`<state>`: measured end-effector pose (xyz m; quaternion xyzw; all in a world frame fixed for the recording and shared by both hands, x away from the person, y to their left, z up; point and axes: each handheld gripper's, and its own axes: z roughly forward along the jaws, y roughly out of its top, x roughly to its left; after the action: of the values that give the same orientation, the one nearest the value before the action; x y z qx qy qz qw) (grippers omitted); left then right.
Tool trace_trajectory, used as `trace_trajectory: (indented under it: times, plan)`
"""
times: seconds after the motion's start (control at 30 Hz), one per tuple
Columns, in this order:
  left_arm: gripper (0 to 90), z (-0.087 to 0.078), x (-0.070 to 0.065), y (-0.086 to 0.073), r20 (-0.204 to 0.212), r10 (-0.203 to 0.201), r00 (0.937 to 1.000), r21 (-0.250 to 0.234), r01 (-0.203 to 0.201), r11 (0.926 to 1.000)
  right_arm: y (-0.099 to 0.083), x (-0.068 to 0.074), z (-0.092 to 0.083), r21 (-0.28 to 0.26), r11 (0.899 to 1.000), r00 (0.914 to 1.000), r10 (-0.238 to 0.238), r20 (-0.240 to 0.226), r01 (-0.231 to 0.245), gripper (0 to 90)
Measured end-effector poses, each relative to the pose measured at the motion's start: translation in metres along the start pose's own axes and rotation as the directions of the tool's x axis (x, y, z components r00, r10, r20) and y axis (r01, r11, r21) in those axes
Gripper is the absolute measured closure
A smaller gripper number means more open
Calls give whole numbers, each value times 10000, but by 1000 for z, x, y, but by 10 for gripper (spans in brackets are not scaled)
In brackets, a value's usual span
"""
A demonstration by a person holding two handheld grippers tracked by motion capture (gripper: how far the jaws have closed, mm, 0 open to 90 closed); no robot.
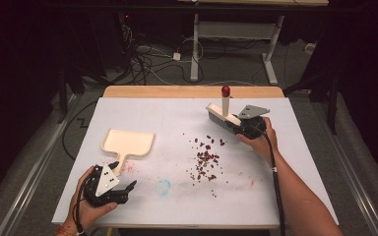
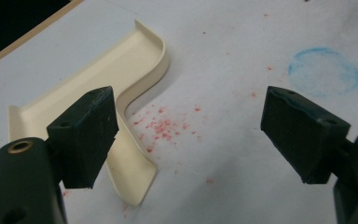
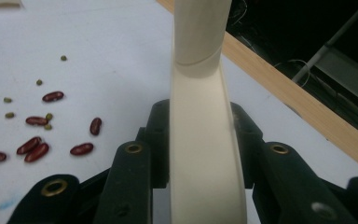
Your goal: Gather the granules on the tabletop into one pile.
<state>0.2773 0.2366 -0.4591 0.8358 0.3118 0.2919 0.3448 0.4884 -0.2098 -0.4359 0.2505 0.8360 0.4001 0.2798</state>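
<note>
Table [image 1: 142,206]: white sheet on a wooden top, marked with a blue ring and faint red specks near the front edge.
Dustpan [image 1: 127,142]: cream, lying flat at about 9 o'clock from the table's middle, its handle pointing back toward the person; nothing holds it.
Brush [image 1: 222,117]: cream body with a red-tipped handle, at about 1 o'clock, bristles facing the spill.
Beans [image 1: 205,160]: red beans with a few small green ones scattered just right of centre, at about 7 o'clock from the brush and well apart from the dustpan.
Right gripper [image 3: 200,140]: jaws clamped on the brush body.
Left gripper [image 2: 191,135]: jaws wide apart, holding nothing, one pad over the dustpan handle [image 2: 128,168], the other off to its side.
Step in hand: judged as the set-up for sweeping, brush already gripped, pan not yet taken.
Next move: the left jaws need to straddle the handle and close; then the pan's open lip should face the beans before the brush draws them toward 9 o'clock.
</note>
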Motion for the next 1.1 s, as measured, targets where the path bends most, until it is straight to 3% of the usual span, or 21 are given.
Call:
trace_trajectory:
  times: [0.27, 0.4, 0.53, 0.67, 0.77, 0.97, 1.1]
  plan:
    - [179, 3, 1, 0, -31, 121, 9999, 122, -121, 9999, 4, 19, 10, 21, 9999, 9991, -136, -406, 137, 677]
    - [178, 7, -1, 3, 123, 351, 9993, 245, -354, 9991, 3, 34, 8, 215, 9977, 9973, -632, -368, 640, 674]
    - [179, 8, -3, 5, 267, 529, 9982, 272, -536, 9982, 0, 42, -1, -58, 9981, 9948, -611, -819, 609, 674]
    - [178, 11, -6, 6, 492, 640, 9967, 445, -662, 9968, -2, 54, -15, -193, 9967, 9832, -807, -1635, 786, 674]
    - [178, 12, -8, 7, 575, 732, 9957, 469, -760, 9960, -1, 67, -24, -191, 9920, 9732, -1262, -1921, 1249, 674]
    - [178, 12, -10, 8, 680, 830, 9942, 505, -866, 9950, 1, 88, -37, -216, 9863, 9565, -1636, -2416, 1633, 674]
    - [178, 11, -10, 8, 681, 872, 9939, 506, -907, 9946, 3, 93, -46, -300, 9879, 9489, -1544, -2753, 1520, 676]
